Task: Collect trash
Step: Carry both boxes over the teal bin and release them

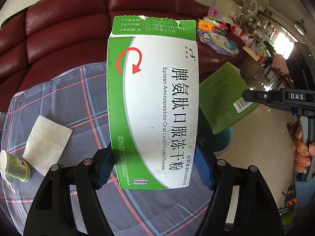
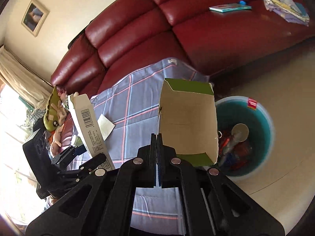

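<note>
My left gripper [image 1: 153,169] is shut on the lower end of a white and green medicine box [image 1: 153,98], held upright above the plaid cloth [image 1: 78,102]. The same box [image 2: 86,118] shows edge-on in the right wrist view, with the left gripper [image 2: 88,155] around it. My right gripper [image 2: 157,137] is shut on one wall of an open green carton [image 2: 189,122], whose brown inside faces the camera. That carton [image 1: 220,98] hangs at the right gripper [image 1: 246,96] to the right. A teal bin [image 2: 263,122] with trash inside stands on the floor just beyond the carton.
A white tissue [image 1: 47,143] and a small green-labelled bottle [image 1: 14,167] lie on the plaid cloth. A red leather sofa [image 2: 137,25] curves behind, with books and papers [image 1: 218,39] on its far end. A person's hand [image 1: 303,153] grips the right handle.
</note>
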`<state>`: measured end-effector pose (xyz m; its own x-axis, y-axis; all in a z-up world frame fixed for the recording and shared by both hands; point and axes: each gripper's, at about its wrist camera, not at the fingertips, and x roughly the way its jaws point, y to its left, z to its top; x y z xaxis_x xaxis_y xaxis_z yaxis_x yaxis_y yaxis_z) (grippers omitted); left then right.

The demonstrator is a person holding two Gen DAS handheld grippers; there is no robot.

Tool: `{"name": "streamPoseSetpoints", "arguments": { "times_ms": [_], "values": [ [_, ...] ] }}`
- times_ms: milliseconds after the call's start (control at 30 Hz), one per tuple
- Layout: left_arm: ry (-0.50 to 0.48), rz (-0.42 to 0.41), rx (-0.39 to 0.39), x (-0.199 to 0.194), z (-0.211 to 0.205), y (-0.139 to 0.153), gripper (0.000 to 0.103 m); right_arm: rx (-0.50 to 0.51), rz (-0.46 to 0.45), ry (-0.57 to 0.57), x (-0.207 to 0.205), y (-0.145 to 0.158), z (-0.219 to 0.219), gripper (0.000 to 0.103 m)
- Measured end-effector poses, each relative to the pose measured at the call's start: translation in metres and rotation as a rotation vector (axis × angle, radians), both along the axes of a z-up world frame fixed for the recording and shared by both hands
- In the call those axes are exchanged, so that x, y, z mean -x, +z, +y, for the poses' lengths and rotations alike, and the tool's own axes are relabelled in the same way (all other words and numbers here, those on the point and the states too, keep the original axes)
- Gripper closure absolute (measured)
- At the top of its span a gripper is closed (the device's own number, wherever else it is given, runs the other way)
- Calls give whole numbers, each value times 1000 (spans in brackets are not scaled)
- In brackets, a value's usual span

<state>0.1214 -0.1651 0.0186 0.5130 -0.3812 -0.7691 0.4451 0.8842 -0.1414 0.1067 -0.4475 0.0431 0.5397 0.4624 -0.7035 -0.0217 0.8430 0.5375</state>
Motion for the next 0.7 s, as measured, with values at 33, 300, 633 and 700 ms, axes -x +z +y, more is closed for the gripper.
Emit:
{"name": "streamPoseSetpoints", "arguments": {
  "times_ms": [33,300,633,700],
  "values": [
    [-17,-2,-2,0,-10,1,31,-3,-2,-18,3,0,-11,102],
    [-105,0,8,-8,-70,0,31,13,10,-105,18,-7,-67,102],
    [-201,60,-13,-24,-137,-32,31,7,83,-156,14,-45,-105,102],
    [-216,75,-21,-29,-149,-40,31,0,96,-164,13,-52,-110,102]
  ]
}}
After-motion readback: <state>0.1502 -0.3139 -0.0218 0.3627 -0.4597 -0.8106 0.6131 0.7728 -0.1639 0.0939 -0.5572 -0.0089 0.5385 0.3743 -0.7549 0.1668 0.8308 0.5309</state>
